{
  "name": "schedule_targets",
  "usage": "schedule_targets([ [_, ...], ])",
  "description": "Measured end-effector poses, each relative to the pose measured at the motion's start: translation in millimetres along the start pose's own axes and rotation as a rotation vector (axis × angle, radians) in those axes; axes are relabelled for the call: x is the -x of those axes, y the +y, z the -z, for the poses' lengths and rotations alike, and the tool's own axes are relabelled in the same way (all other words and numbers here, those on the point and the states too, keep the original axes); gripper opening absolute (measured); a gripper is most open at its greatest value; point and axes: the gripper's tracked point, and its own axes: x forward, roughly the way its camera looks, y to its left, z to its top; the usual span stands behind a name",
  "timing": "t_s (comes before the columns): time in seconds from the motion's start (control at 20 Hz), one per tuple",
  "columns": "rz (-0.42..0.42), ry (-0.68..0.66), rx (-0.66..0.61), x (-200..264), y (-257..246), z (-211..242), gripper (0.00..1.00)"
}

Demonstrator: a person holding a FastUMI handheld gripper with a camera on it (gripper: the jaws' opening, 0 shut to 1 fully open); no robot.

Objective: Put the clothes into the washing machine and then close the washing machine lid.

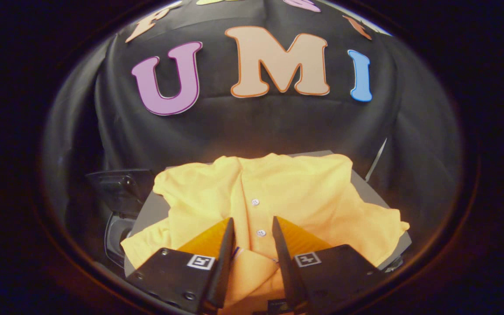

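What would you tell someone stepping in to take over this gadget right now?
Gripper: fingers parted over the shirt's button strip, not clamped on it.
Shirt: spread flat on a grey surface, the collar end between the fingers.
A dark object sits beside the surface; I can't tell if it is the washer.
Done: nothing yet, the shirt is still lying out.
Left: grab the shirt, put it in the washer, close the lid.

— What blocks my path ahead?
— A crumpled yellow button-front shirt covers most of the flat grey tabletop; my gripper hangs over its collar, fingers spread with cloth showing between them.
— Any open room?
— Beside the shirt, past a bare grey strip, sits a dark plastic washing machine.
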Motion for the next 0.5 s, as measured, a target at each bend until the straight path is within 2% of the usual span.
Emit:
schedule_targets([
  [0.05,-0.001,-0.013,-0.041,2,0,1,0.3],
  [0.1,-0.009,-0.007,-0.087,5,0,3,0.23],
  [0.15,-0.032,-0.022,-0.118,8,1,2,0.11],
  [0.3,-0.085,-0.039,-0.104,11,5,-1,0.05],
  [0.5,-0.111,-0.143,-0.099,35,17,-39,0.04],
])
